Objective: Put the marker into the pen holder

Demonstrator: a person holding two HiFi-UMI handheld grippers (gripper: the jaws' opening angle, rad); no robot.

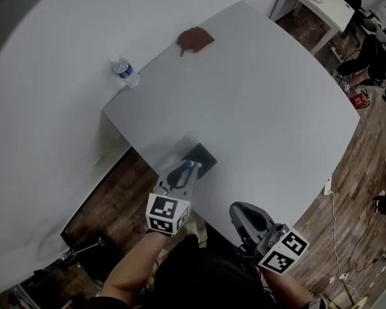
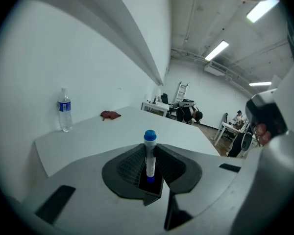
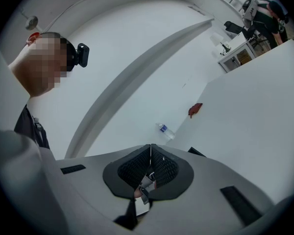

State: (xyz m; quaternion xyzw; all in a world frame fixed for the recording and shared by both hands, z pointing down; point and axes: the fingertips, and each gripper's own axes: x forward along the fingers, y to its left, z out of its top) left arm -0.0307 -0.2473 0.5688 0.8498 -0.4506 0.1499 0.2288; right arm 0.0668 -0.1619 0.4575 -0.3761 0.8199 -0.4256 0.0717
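A white marker with a blue cap [image 2: 149, 153] stands upright between the jaws of my left gripper [image 2: 149, 168], which is shut on it. In the head view my left gripper [image 1: 185, 170] is at the near-left edge of the black square pen holder [image 1: 204, 156], which sits close to the table's near corner. There the marker's blue cap [image 1: 188, 164] shows just over the holder's edge. My right gripper [image 1: 239, 212] hangs off the table's front edge, apart from the holder. Its jaws are shut with nothing between them [image 3: 150, 156].
A water bottle [image 1: 125, 72] stands at the white table's [image 1: 257, 102] far left corner, and a brown cloth [image 1: 195, 38] lies at the far edge. Wooden floor lies below the table's left and right edges. Other desks and people are at the far right.
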